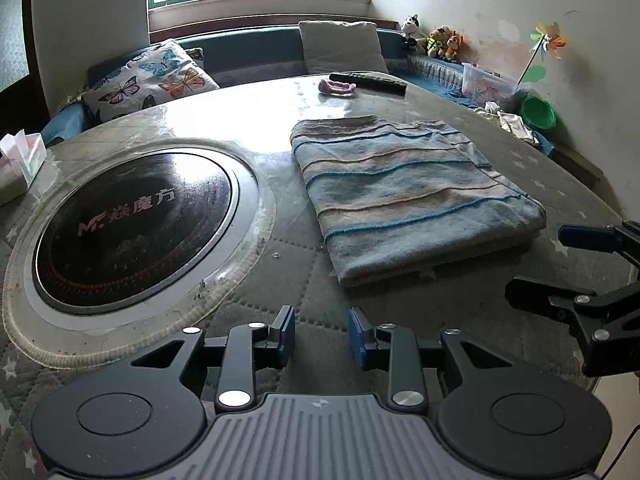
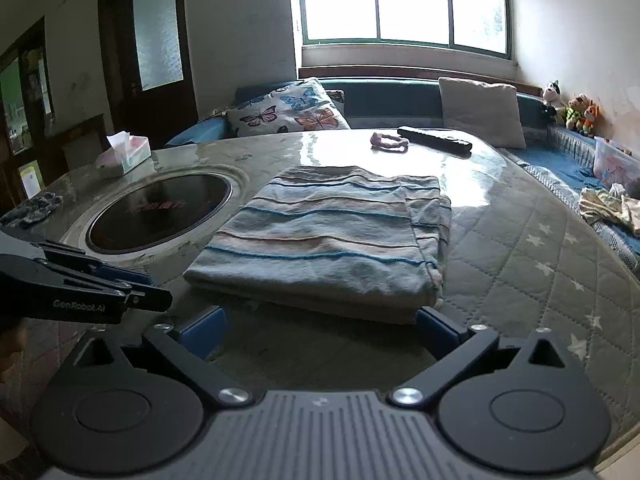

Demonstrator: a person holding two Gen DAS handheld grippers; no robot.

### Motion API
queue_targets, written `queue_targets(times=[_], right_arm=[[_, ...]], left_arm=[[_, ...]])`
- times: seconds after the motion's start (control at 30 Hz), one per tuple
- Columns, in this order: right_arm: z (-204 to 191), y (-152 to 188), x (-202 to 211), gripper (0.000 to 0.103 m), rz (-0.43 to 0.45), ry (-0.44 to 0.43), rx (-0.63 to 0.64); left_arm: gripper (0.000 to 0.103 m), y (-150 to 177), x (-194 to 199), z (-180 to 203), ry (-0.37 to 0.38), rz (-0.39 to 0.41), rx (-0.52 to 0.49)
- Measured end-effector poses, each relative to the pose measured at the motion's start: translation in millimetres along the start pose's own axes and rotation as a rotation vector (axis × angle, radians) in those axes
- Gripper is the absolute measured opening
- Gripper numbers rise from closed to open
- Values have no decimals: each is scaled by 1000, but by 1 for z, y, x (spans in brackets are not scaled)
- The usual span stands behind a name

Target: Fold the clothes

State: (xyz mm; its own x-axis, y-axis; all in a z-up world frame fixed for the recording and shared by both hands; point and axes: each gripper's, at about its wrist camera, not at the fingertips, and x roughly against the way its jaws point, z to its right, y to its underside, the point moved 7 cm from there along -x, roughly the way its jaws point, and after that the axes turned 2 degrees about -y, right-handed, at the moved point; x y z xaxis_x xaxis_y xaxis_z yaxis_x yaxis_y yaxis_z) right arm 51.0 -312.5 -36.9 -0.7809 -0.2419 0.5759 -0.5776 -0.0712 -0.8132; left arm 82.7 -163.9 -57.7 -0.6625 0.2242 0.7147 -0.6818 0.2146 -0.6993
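Folded striped cloth point(image 1: 412, 196) lying flat on the quilted worktop point(image 1: 280, 280), just right of the round black cooktop point(image 1: 132, 228) set into it. Left gripper point(image 1: 322, 338) at the near edge, short of the cloth, fingers slightly apart and holding nothing. Right gripper point(image 2: 320, 330) spread wide, empty, its blue fingertips point(image 2: 202, 326) just before the cloth's near edge. Beyond the cloth: a remote control point(image 2: 434, 139) and a pink band point(image 2: 389, 142); a tissue box point(image 2: 126, 154) at the far left.

A folded blue-and-beige striped cloth point(image 2: 324, 236) lies flat on the quilted grey tabletop point(image 2: 520, 264) — the right claw point(image 2: 320, 326) gapes wide just before it.
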Motion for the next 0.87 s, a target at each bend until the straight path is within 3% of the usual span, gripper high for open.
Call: queue_targets(times=[0.87], right_arm=[[-10, 10, 12, 103, 24, 22, -6]], left_arm=[[32, 9, 17, 6, -5, 39, -14]])
